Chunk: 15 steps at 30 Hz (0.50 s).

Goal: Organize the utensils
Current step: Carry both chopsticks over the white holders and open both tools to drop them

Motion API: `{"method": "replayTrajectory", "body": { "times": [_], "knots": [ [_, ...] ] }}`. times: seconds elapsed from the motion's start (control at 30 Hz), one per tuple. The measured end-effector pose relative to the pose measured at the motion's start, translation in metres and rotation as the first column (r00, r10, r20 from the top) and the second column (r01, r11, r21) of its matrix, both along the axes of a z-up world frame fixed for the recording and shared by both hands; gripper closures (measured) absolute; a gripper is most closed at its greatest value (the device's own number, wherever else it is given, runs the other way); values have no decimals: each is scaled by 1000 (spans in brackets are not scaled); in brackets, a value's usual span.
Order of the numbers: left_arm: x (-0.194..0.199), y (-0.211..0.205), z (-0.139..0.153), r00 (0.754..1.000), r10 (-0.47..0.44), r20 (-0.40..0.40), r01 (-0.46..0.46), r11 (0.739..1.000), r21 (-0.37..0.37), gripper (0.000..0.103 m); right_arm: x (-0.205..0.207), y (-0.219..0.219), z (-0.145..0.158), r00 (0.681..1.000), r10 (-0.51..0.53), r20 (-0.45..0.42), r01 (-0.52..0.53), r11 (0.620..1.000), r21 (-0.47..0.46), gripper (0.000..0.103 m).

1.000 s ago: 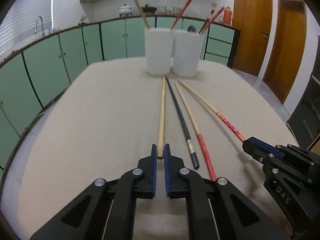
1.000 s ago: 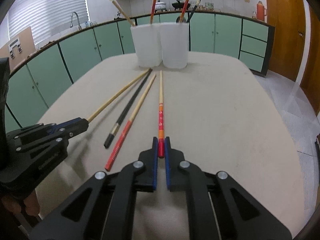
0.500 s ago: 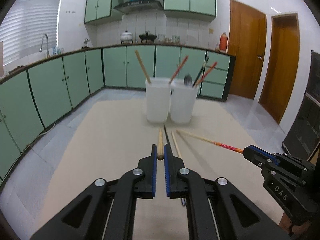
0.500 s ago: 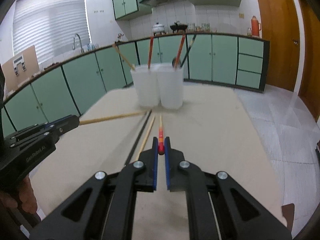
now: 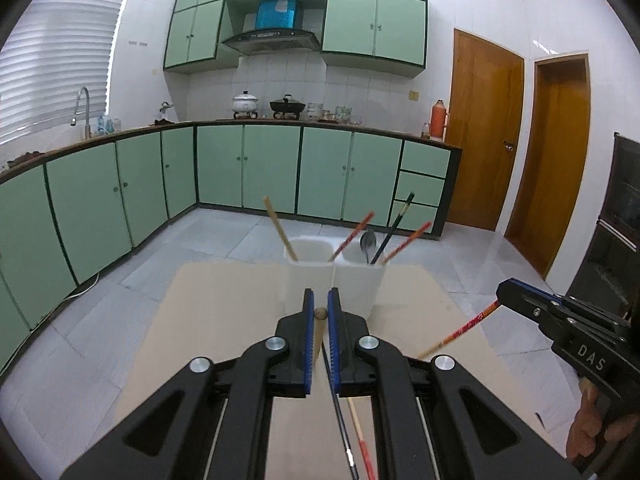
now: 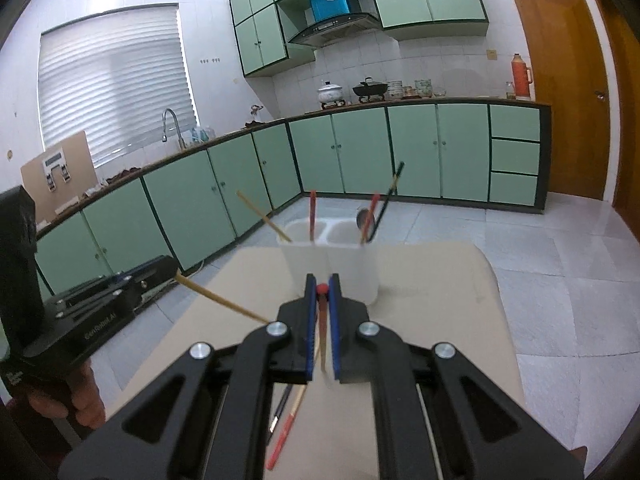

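The left claw (image 5: 321, 310) is clamping its blue-lined jaws nearly closed on the butt end of a plain pale wooden chopstick (image 5: 319, 328), and the right claw (image 6: 321, 294) is gripping, just as narrowly, the red-tipped end of a red-and-orange patterned chopstick (image 6: 321, 312). A second ago both sticks were lying flat on the beige table (image 5: 224, 320) with the claws pinching their near ends; now both are lifting clear, with each stick slanting downward from its claw and the cameras tilting up to take in the green cabinets (image 5: 272, 172). That change suggests the pickup is done and the carrying stage is beginning. The two white translucent plastic cups (image 5: 334, 276) are standing side by side at the far end of the table, already holding several upright chopsticks and a dark metal spoon (image 5: 367, 240). A black chopstick (image 5: 340, 420) and a tan chopstick with a red end (image 5: 360, 436) are staying on the table near the claws, so more picking up seems to be waiting. Next, each stick will likely need swinging upright, tip down, over a cup mouth; the long free ends could be knocking the cup rims or each other on the way.
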<state>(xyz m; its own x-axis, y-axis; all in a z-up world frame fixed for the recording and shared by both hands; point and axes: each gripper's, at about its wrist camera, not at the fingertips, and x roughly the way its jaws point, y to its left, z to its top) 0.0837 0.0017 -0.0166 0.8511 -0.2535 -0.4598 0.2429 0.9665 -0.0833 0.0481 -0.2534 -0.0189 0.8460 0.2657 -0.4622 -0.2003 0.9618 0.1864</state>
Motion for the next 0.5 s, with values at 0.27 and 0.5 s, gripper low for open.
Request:
{"method": "replayTrajectory", "body": {
  "times": [0.27,0.5],
  "knots": [
    [18,0,20,999,-37,-7,37,999,-25,96,23,-1,20,1000,27,-17,-27,1000,2,98],
    [24,4,38,998,-61,2,61,997,-52,96,32,-2,41,998,56,11,-56,998,6,98]
  ]
}}
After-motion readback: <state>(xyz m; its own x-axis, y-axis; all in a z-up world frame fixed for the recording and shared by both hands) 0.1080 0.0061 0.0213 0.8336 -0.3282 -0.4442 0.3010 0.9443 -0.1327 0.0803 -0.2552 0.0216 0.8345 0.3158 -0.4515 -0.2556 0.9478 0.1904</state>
